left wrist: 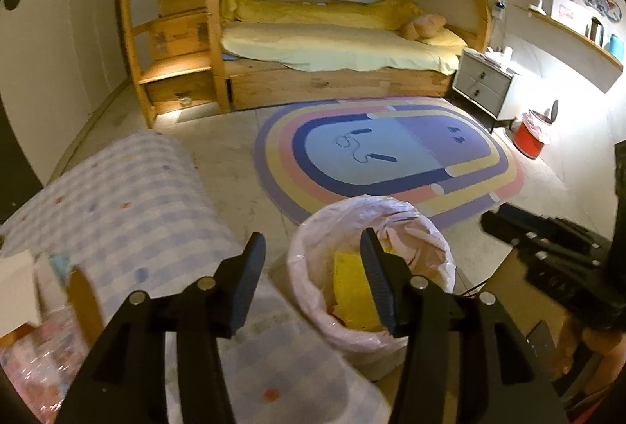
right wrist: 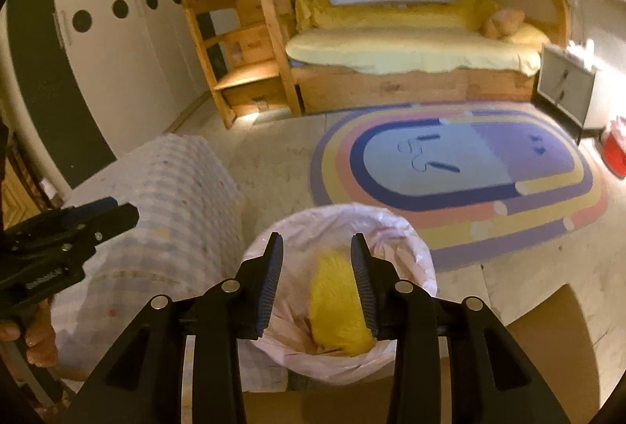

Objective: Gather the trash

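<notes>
A trash bin with a pink plastic liner (left wrist: pixel 309 259) stands on the floor below both grippers; it also shows in the right wrist view (right wrist: pixel 403 240). A yellow piece of trash (left wrist: pixel 350 287) lies inside it, blurred in the right wrist view (right wrist: pixel 332 306). My left gripper (left wrist: pixel 313 252) is open and empty, above the bin's left rim. My right gripper (right wrist: pixel 316 248) is open and empty, directly above the bin's mouth. The right gripper shows at the right edge of the left wrist view (left wrist: pixel 547 244), and the left gripper at the left of the right wrist view (right wrist: pixel 66 232).
A table with a blue checked cloth (left wrist: pixel 125 197) stands left of the bin, with pink wrapping (left wrist: pixel 35 365) and a white box (left wrist: pixel 15 287) on it. A cardboard box (right wrist: pixel 547 338) sits at the right. A rug (left wrist: pixel 391 158), a bunk bed (left wrist: pixel 332 44), a nightstand (left wrist: pixel 483 83) and a red bin (left wrist: pixel 530 140) lie beyond.
</notes>
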